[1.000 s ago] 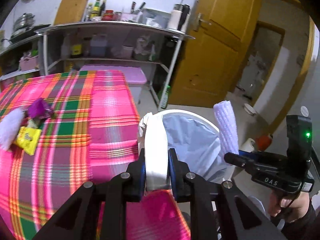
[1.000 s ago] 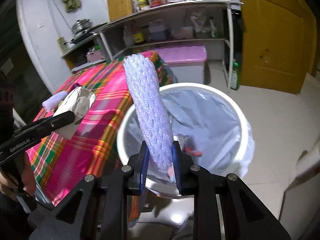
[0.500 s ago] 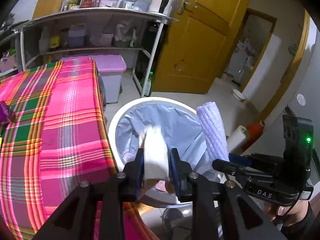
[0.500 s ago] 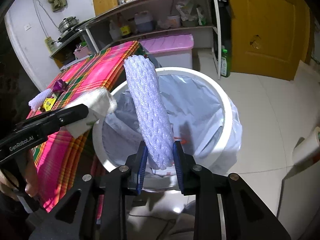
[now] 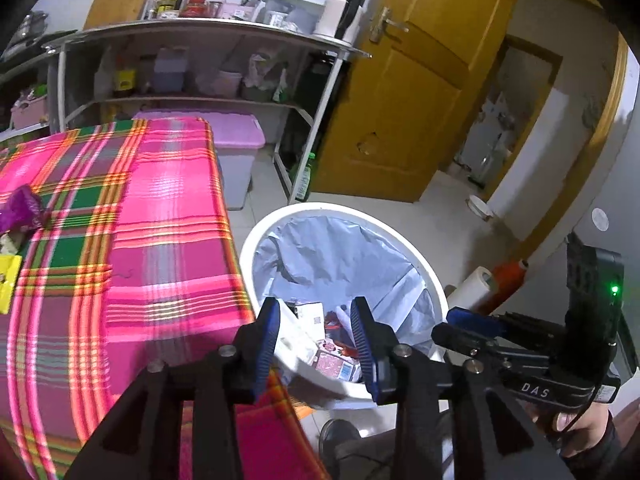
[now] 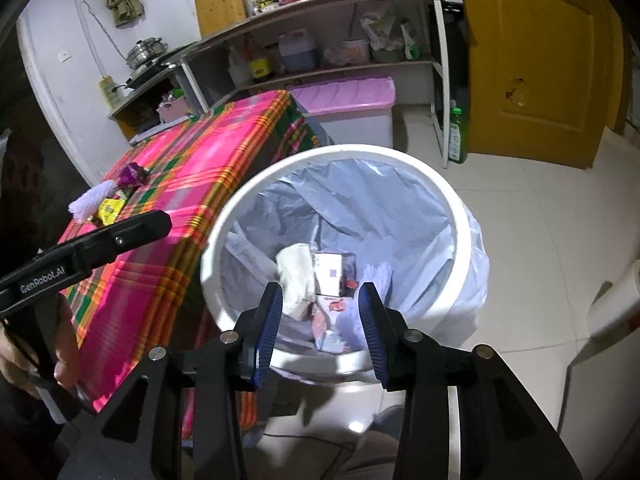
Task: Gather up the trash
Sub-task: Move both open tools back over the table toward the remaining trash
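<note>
- Firstly, the left wrist view: the left gripper (image 5: pixel 316 334), black with blue ribbed pads, fills the lower centre of the frame. Its jaws are opening and nothing is between them.
- Behind the jaws, in the centre of the frame, stands the round white plastic trash bin with a pale blue bag liner (image 5: pixel 416 256). Trash lies at its bottom: paper cartons and a pink printed packet (image 5: pixel 332 364).
- At left, the table under a pink, green and orange plaid cloth (image 5: pixel 120 248) touches the bin. A purple crumpled wrapper (image 5: pixel 20 208) and a yellow packet (image 5: pixel 8 282) lie at the far left edge.
- At lower right, the right gripper (image 5: pixel 464 322) hangs just beside the bin's rim, held by a hand (image 5: pixel 576 424).
- Next, the right wrist view: the right gripper (image 6: pixel 320 320) sits at lower centre above the bin (image 6: pixel 460 216). Its jaws are opening, and they hold nothing.
- Inside the bin lie a white crumpled paper wad (image 6: pixel 296 272), a white carton (image 6: pixel 328 270) and a pale lavender foam net sleeve (image 6: pixel 378 276), right of the carton.
- At left, the left gripper (image 6: pixel 160 222) reaches toward the bin's rim; from here I cannot tell how wide its jaws stand.
- On the plaid table (image 6: pixel 192 168), upper left, rest the purple wrapper (image 6: pixel 134 174), the yellow packet (image 6: pixel 109 210) and a white fluffy item (image 6: pixel 90 200).
</note>
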Tool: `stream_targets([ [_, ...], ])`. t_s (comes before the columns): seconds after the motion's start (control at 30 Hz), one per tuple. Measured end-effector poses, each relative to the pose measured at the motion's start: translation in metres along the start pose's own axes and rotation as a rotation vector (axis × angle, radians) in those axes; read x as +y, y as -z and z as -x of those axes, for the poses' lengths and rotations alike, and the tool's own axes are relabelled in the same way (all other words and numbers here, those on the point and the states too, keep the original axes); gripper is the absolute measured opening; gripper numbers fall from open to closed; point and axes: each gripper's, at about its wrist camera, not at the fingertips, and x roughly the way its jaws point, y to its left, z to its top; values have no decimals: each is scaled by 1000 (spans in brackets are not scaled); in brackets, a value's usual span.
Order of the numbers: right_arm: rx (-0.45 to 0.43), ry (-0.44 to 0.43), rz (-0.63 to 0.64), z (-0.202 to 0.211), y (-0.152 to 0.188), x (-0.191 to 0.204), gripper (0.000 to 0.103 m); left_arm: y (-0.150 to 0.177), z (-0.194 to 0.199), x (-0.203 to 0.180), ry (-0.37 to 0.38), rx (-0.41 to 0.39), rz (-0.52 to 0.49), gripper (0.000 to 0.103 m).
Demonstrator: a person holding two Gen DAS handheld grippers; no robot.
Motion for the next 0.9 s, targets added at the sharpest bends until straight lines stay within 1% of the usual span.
stream_targets([
  [0.2, -36, -41, 43, 15, -1, 25, 41, 10, 31, 5, -43, -44, -7, 36],
  [0.43, -57, -90, 102, 26, 1, 57, 41, 21, 68, 17, -91, -92, 3, 36],
  [0.57, -59, -116, 128, 27, 2, 72, 41, 30, 86, 25, -120, -110, 12, 36],
  [0.9, -39, -163, 207, 19, 3, 109, 41, 48, 121, 59, -185, -140, 76, 36],
])
